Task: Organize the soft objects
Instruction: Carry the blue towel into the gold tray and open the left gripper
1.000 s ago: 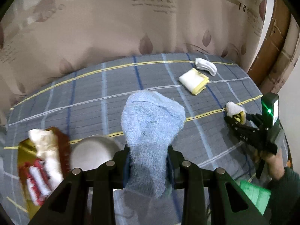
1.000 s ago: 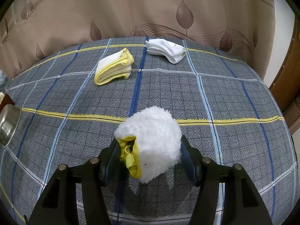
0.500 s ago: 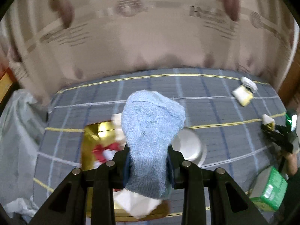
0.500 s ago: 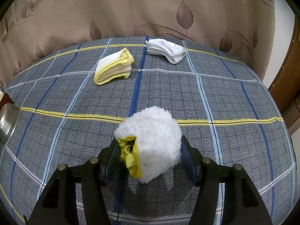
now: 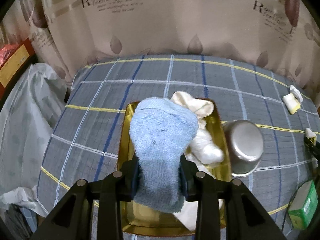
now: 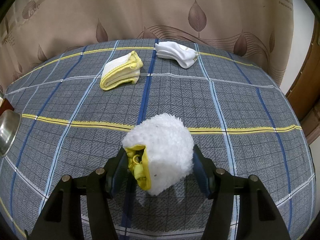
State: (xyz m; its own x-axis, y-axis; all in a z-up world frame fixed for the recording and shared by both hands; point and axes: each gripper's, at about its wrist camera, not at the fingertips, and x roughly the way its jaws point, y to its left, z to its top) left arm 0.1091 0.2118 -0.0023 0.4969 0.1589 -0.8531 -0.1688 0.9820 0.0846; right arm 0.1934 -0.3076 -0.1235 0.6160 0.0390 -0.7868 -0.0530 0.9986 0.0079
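My left gripper [image 5: 160, 177] is shut on a fluffy light blue sock [image 5: 162, 140] and holds it above a gold tray [image 5: 125, 140]. White cloth items [image 5: 202, 146] lie in the tray. My right gripper [image 6: 159, 172] is shut on a white fluffy item with a yellow lining [image 6: 164, 154], just above the plaid cloth. It also shows far right in the left wrist view [image 5: 310, 135]. A folded white and yellow cloth [image 6: 121, 73] and folded white socks [image 6: 177, 54] lie further back.
A steel bowl [image 5: 243, 146] sits upside down right of the tray; its rim shows in the right wrist view [image 6: 7, 132]. A green box [image 5: 304, 206] is at the lower right. A plastic-covered heap [image 5: 22, 124] stands left of the table. A curtain [image 6: 160, 10] hangs behind.
My left gripper has swung left with the blue sock, from over the table's middle to above the gold tray. The right gripper has stayed still with the white fluffy item.
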